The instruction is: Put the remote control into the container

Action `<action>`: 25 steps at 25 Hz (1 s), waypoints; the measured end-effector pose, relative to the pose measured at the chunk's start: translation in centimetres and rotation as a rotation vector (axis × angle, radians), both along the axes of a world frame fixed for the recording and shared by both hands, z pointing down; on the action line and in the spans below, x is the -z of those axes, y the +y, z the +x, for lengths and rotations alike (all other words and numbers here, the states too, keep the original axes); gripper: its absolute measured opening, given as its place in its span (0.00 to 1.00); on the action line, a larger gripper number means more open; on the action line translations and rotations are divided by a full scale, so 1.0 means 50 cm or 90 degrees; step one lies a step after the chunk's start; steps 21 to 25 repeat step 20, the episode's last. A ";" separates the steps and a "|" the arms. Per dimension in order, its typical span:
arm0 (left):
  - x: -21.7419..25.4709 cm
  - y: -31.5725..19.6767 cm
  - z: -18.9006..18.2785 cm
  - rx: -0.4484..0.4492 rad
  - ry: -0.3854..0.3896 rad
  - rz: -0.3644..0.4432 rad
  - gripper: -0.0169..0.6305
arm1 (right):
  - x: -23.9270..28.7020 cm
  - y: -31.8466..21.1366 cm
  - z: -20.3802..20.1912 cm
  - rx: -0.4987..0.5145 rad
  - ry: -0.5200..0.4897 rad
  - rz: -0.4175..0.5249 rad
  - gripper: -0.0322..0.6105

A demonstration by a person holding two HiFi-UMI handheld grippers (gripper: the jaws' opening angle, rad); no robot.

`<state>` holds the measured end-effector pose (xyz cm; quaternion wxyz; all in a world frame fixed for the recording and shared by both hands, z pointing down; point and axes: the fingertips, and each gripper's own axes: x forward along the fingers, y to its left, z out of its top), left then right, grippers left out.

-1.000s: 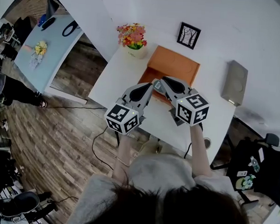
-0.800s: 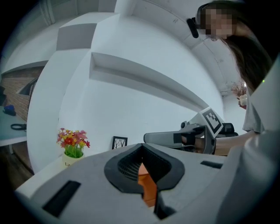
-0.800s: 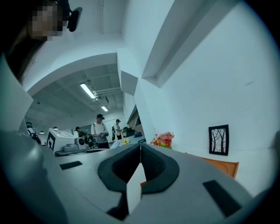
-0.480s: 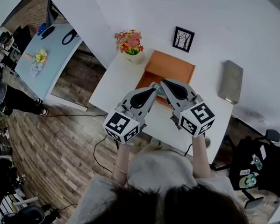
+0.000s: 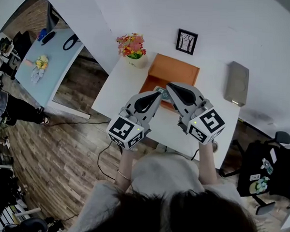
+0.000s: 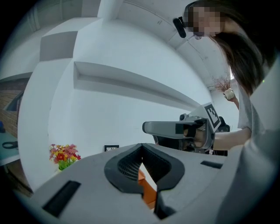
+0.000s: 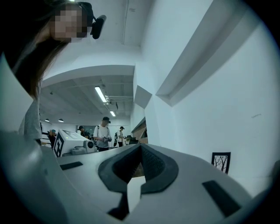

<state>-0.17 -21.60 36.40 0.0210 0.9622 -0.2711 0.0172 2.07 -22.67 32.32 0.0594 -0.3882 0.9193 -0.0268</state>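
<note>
The orange container (image 5: 172,72) stands open on the white table (image 5: 117,87). Both grippers hang above its near edge, their tips close together. My left gripper (image 5: 157,96) is shut with nothing in it; through the slit under its tips (image 6: 141,149) I see the orange container (image 6: 147,186). My right gripper (image 5: 170,86) is shut and empty too, with its jaws (image 7: 140,148) meeting. A small grey-green thing (image 5: 160,91) shows between the two tips; I cannot tell whether it is the remote control. The right gripper (image 6: 175,127) lies level in the left gripper view.
A flower pot (image 5: 131,48) stands left of the container, a framed picture (image 5: 186,41) leans on the wall behind it, and a grey box (image 5: 236,84) lies at the right. The table's front edge is under my hands. People stand far off (image 7: 104,133).
Both grippers have risen toward the head camera and now look larger. The right marker cube has shifted right and nearer. The left gripper moved only a little.
</note>
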 end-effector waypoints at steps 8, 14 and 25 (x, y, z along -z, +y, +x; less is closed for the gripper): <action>0.013 -0.002 -0.010 0.010 -0.011 0.026 0.03 | 0.023 0.009 0.010 0.027 0.003 0.048 0.05; 0.026 -0.001 -0.016 0.011 -0.008 0.039 0.03 | 0.024 0.004 0.016 0.018 0.023 0.060 0.05; 0.032 0.003 -0.013 0.007 -0.011 0.048 0.03 | 0.022 0.005 0.011 0.017 0.034 0.064 0.05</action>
